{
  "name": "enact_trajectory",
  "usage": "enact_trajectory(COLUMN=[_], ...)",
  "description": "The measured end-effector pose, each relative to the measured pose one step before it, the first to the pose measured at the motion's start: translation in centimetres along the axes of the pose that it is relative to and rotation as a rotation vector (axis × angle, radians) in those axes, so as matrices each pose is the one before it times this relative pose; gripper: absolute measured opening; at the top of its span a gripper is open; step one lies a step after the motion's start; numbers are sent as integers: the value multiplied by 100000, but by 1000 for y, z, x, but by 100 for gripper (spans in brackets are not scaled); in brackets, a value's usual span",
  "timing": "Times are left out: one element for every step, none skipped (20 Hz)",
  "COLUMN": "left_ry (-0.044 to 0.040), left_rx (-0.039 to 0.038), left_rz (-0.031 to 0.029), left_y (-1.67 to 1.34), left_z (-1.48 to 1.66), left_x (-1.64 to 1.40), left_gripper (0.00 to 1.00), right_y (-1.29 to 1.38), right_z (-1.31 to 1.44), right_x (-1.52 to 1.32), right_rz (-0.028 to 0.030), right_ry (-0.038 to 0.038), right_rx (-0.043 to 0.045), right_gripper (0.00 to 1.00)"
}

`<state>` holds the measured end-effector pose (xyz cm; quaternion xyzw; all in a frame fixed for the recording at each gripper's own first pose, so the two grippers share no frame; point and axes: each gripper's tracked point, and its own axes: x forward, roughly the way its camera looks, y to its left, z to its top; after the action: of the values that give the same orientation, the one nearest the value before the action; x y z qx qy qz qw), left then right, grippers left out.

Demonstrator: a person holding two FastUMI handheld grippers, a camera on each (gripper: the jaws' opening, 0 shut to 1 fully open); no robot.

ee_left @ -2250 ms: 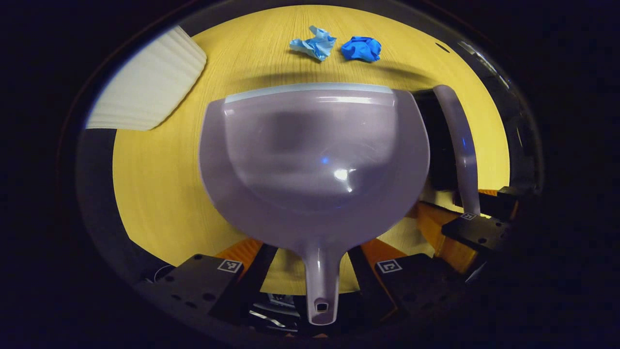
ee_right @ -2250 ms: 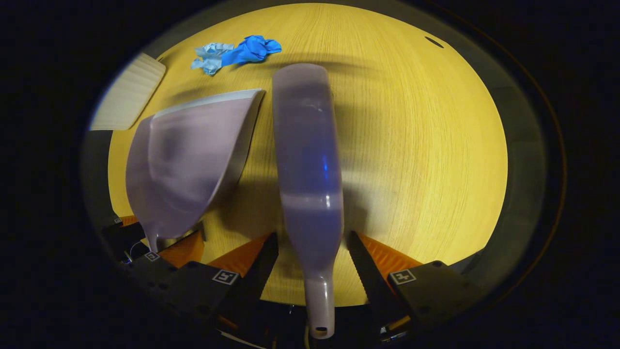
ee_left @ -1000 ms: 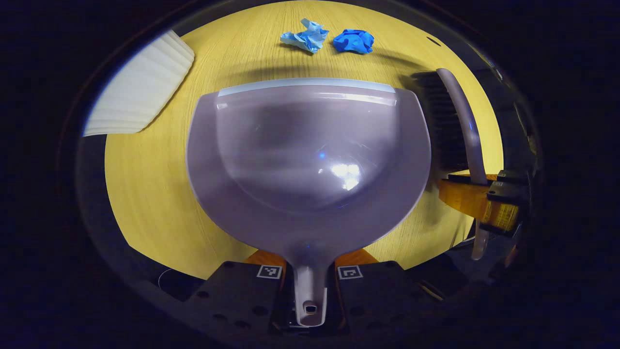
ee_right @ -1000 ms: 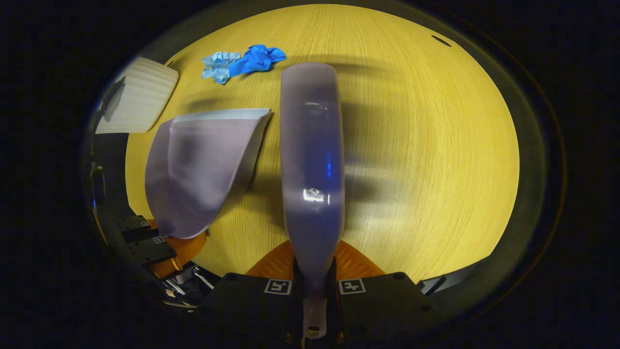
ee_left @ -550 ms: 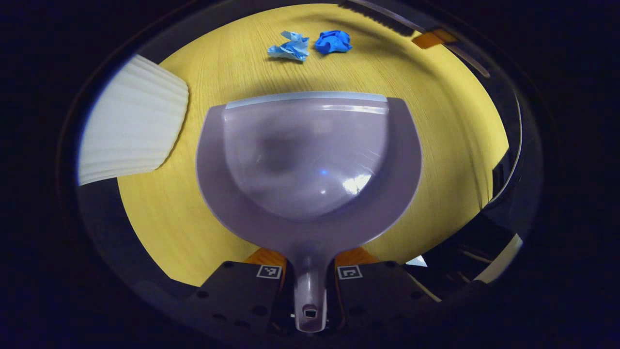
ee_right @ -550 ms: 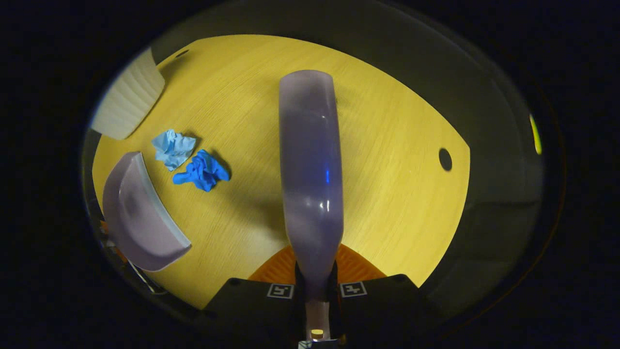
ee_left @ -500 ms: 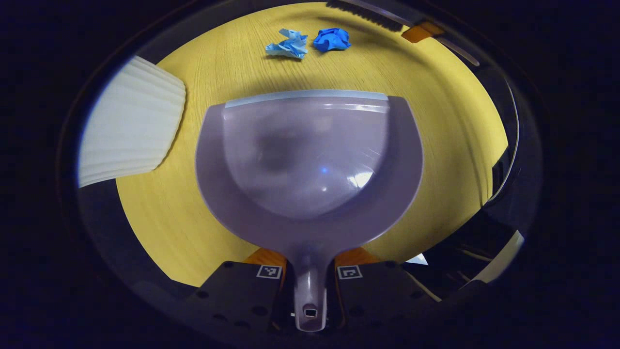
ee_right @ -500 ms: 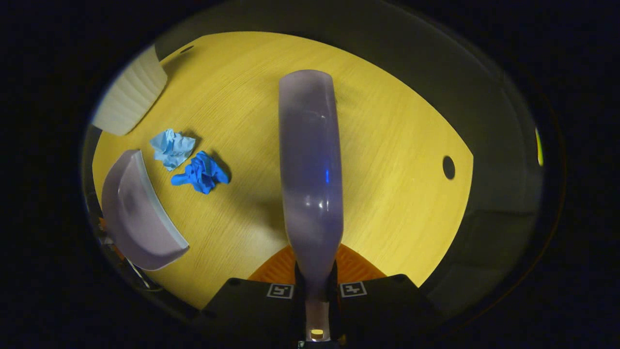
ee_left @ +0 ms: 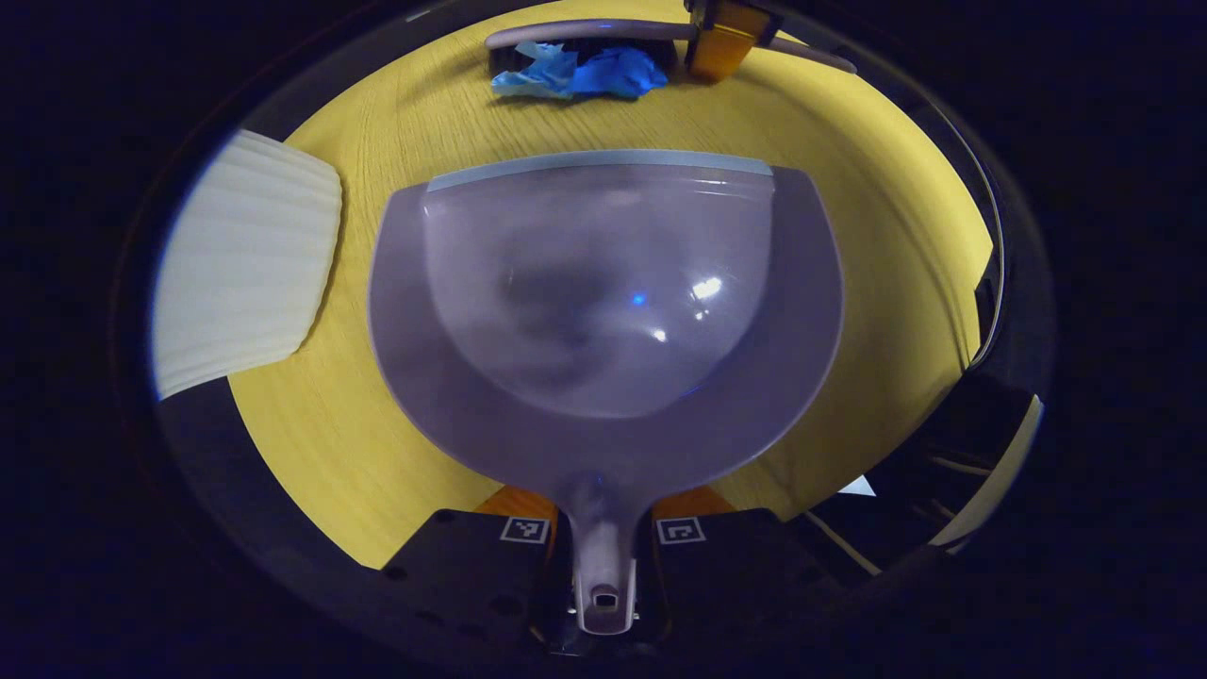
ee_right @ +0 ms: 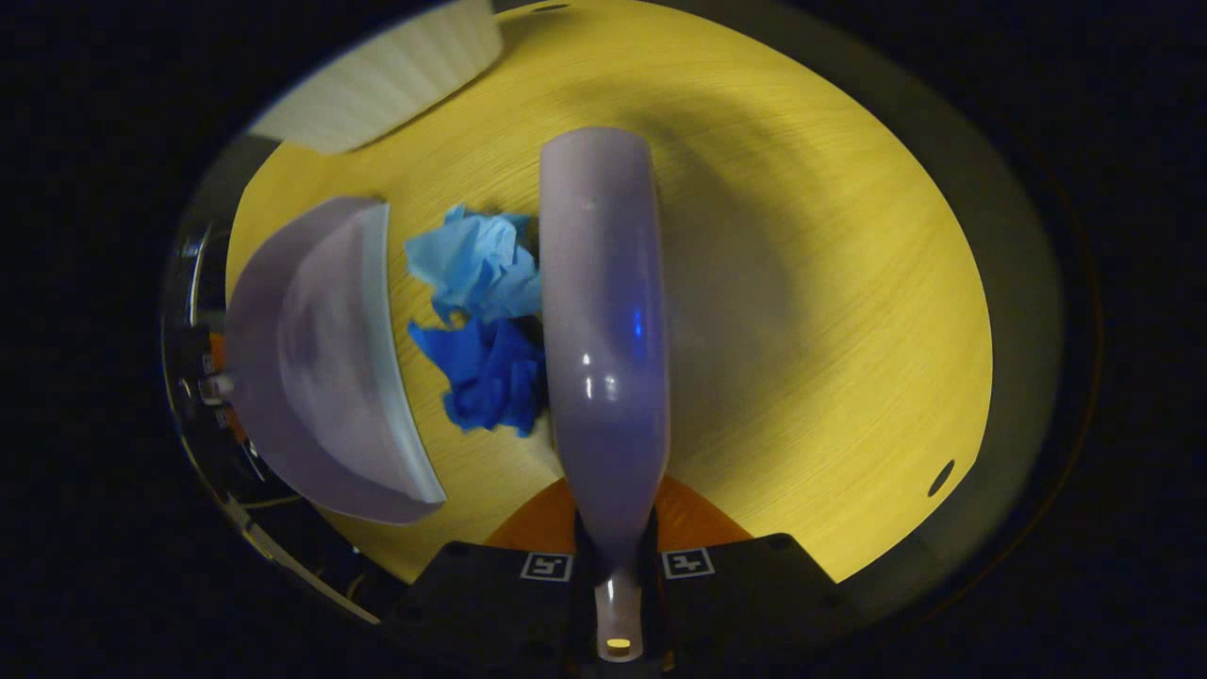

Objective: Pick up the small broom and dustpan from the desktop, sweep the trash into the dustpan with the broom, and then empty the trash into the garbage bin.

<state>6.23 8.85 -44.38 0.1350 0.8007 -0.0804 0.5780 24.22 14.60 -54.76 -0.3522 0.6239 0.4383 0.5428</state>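
A lilac small broom [ee_right: 603, 321] runs straight ahead from the right gripper [ee_right: 618, 566], whose two fingers are clenched on its narrow handle, one on each side. The broom head lies just above or on the yellow wooden desktop [ee_right: 801, 283]; whether its bristles touch the wood cannot be told from above. Pressed against the broom's left side, ahead of those jaws, are two crumpled wads: a pale blue paper [ee_right: 476, 264] farther out and a dark blue paper [ee_right: 486, 377] nearer in, the two touching each other.

Left of the wads in the right gripper view sits the lilac dustpan [ee_right: 316, 368], its pale front lip turned toward them and close beside them without touching. In the left gripper view the dustpan [ee_left: 603, 302] spreads directly ahead of the left gripper [ee_left: 603, 538], both fingers closed on the pan's short handle. Beyond the pan's lip, apart from it, the pale wad [ee_left: 533, 75] and dark wad [ee_left: 613, 74] lie together against the broom [ee_left: 603, 33], with the right gripper [ee_left: 721, 28] holding it at the far edge.

A white ribbed garbage bin [ee_left: 240, 264] stands to the left of the pan, beside the desktop [ee_left: 896, 236]; in the right gripper view the bin [ee_right: 387, 75] is far ahead to the left.
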Motion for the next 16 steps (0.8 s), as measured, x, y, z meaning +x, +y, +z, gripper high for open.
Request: enact_trajectory(left_ry=[-182,-351,617,-994,-719,-557,-1278,-1300,-1019,-640,-52,-831,-1608,-2783,-2996,-2878], left_rx=[439,144,2204,1263,1000,129,1,-879,-638,417,275,-367,-660,-405,-459,-9], left_rz=[558,415,685,909,-734,328,196,-559,-411,218,183,-39,967,84,235,324], left_y=[54,-15,389,-69,-141,-151,109,-178,5,-48,121,-251,-95,61,-100,-110], left_z=[-112,37,-378,7,-74,242,145,505,379,39,-66,-113,330,344,499,318], left_x=[56,68,-10,191,88,-147,190,-407,-121,-44,19,83,-458,20,-495,-461], left_gripper=[25,27,25,25,25,25,25,25,25,25,25,25,25,25,25,25], right_y=[1143,1567,1379,147,283,535,881,1088,1153,-46,-348,-134,-440,-556,205,-140], right_z=[440,-528,-258,-87,-75,-148,5,893,288,-195,594,230,-7,614,1,192], right_x=[-666,-554,-123,-15,-635,18,-227,-282,-237,-333,-291,-714,-855,-1155,-236,-1293], right_rz=[3535,5799,3003,990,3800,6026,7461,7082,7637,5372,119,1337,510,-321,-2751,-1689], right_ry=[155,2864,2115,1813,1630,-131,-913,-1239,-690,-1203,-1784,-909,-2396,-4003,-4303,-5551], right_rx=[-4026,-3939,-8041,-5268,-1456,632,1831,2143,3517,1741,101,1822,1931,1455,859,531], right_gripper=[19,19,19,20,20,20,20,20,20,20,20,20,20,20,20,20])
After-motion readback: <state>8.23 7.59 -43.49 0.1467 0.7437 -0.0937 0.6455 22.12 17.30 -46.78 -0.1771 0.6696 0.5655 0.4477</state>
